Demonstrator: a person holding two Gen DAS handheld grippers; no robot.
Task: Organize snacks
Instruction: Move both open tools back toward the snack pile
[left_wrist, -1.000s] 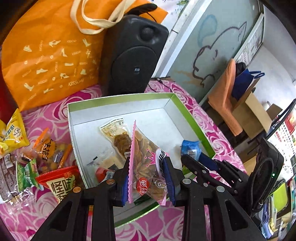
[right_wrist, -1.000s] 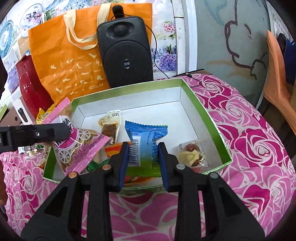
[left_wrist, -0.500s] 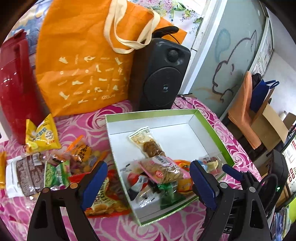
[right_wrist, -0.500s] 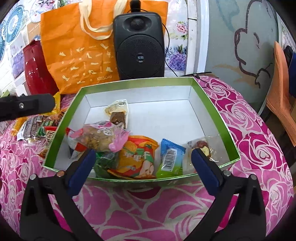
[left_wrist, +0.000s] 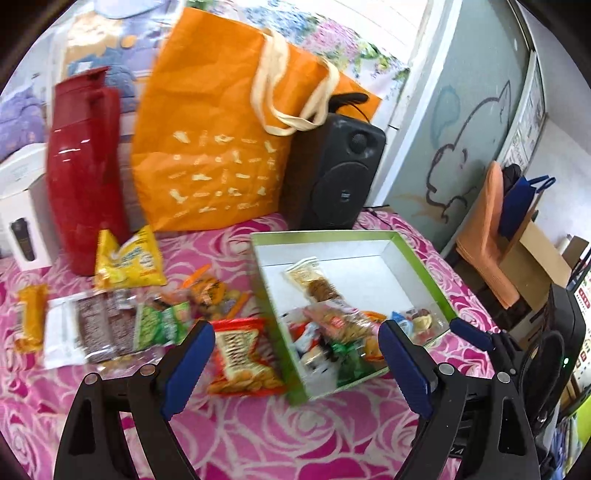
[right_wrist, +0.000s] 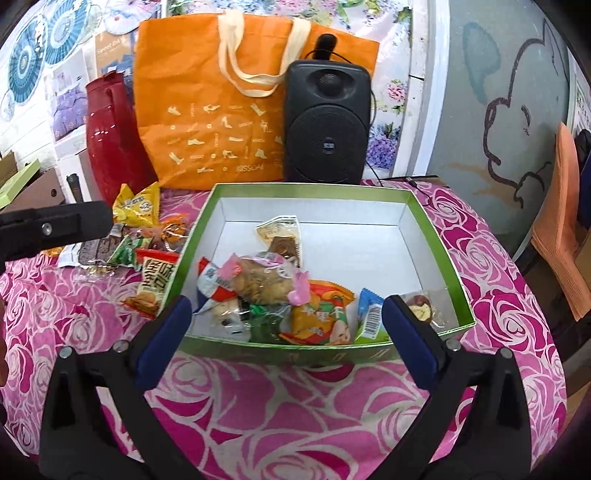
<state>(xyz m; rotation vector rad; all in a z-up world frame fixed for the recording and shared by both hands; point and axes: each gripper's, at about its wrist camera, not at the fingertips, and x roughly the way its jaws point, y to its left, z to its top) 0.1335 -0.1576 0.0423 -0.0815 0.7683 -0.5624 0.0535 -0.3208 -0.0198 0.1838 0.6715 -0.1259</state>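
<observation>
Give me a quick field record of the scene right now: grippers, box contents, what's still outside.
left gripper: open, empty, over the tablecloth by the box's left wall
right gripper: open, empty, at the box's near wall
green box: on the table, near half filled, far half mostly bare
pink-edged pack: in box, atop the pile
blue pack: in box, near wall
red pack: outside, beside the box's left wall
yellow pack: outside, by the red jug

The worktop cloth (right_wrist: 295, 413) is pink with white roses. The box (right_wrist: 439, 251) is green outside and white inside. The bag (right_wrist: 207, 110) is orange with little pale shoes. The jug (right_wrist: 110, 140) is red. The speaker (right_wrist: 327, 122) is black.
</observation>
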